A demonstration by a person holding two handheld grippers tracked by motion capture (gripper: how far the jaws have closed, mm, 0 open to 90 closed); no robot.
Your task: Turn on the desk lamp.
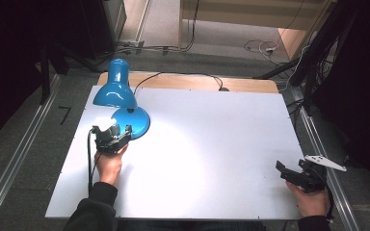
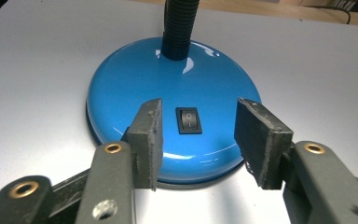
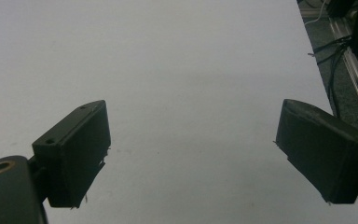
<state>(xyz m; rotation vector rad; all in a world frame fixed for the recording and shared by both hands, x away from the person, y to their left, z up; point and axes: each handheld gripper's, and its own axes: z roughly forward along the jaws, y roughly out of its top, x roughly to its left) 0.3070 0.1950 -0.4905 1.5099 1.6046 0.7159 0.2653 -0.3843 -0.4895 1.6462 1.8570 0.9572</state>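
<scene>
- Lamp (image 1: 120, 94): its blue base (image 2: 172, 93) sits right ahead of your left gripper (image 2: 198, 140), on the white table (image 1: 212, 144).
- Your left fingers (image 2: 147, 135) stand apart, one on either side of the black switch (image 2: 188, 120), above the base's near edge; no pad touches the switch.
- The black neck (image 2: 179, 25) rises from the base beyond the switch, straight out past your fingertips.
- The shade (image 1: 115, 89) hangs over the base, and its light falls on your left gripper and the table beside it.
- Your right gripper (image 3: 191, 158) rests well apart from the lamp, near the table's right edge, its fingers (image 3: 77, 149) wide apart over bare table with nothing between them.
</scene>
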